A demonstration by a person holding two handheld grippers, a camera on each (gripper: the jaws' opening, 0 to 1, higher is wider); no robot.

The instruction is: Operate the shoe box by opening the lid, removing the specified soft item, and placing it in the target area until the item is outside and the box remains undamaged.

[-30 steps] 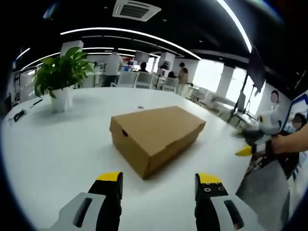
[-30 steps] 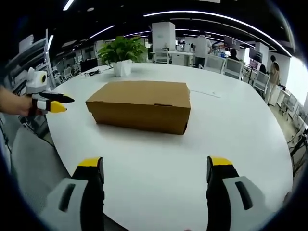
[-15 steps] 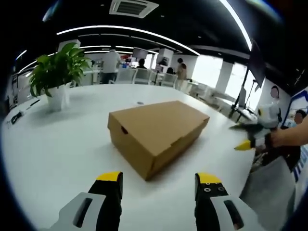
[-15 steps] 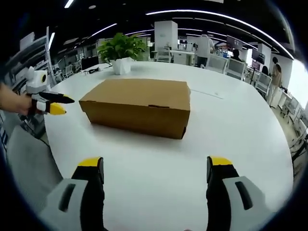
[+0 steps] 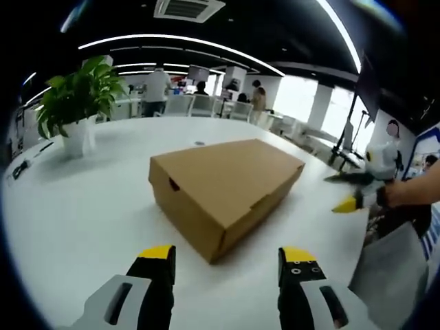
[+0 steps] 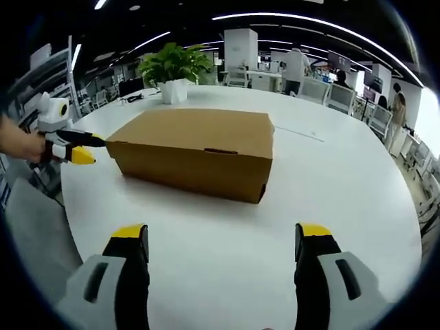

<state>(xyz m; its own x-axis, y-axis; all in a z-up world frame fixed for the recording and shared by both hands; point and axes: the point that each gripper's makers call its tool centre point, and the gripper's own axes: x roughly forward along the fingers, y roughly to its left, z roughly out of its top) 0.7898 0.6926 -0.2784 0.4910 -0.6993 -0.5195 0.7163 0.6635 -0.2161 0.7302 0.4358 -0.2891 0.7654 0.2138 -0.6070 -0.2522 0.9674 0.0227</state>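
The shoe box sits closed in the middle of the left gripper view, on the white round table, with one corner turned toward the left tool and its long axis running to the upper right. In the right gripper view the shoe box lies broadside above the right tool, its long front wall and lid seam facing the tool. Both tools stand wide open, holding nothing, each well short of the box. The right tool looks better placed for the lid's front edge, though which is nearer is hard to judge. Bare table surrounds the box; a potted plant stands well apart at upper left.
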